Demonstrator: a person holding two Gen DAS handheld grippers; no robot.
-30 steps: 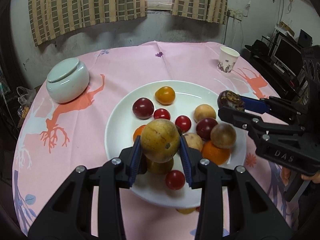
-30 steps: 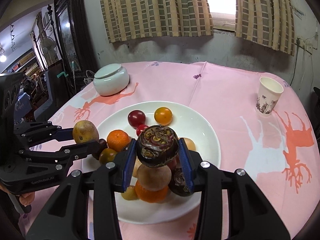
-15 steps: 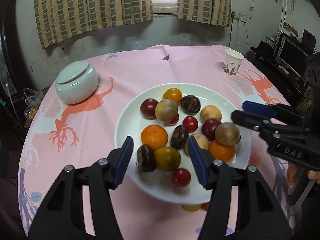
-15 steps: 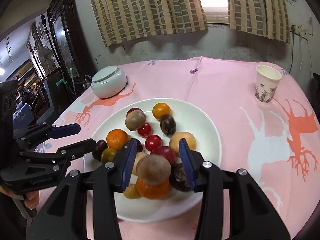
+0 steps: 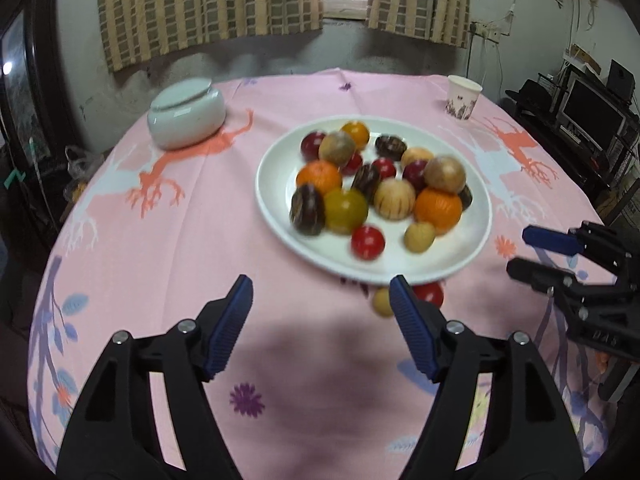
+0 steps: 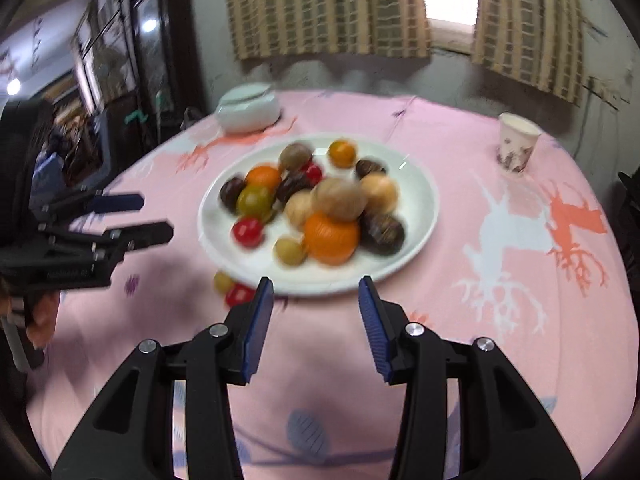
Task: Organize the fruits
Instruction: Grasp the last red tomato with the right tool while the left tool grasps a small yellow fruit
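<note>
- The left gripper [image 5: 320, 300] hangs over the table [image 5: 180, 260] near the plate [image 5: 272, 196], fingers spread wide and holding nothing.
- The right gripper [image 6: 316, 300] hangs likewise, wide apart and empty.
- Most fruits sit heaped on the plate: oranges, red tomatoes, dark passion fruits.
- A small yellow fruit [image 5: 382, 302] and a red tomato [image 5: 430, 294] lie on the cloth just beside the plate's near rim.
- I'd judge the step to be gathering those strays; next, one gripper must drop low and close gently, since they may roll.
</note>
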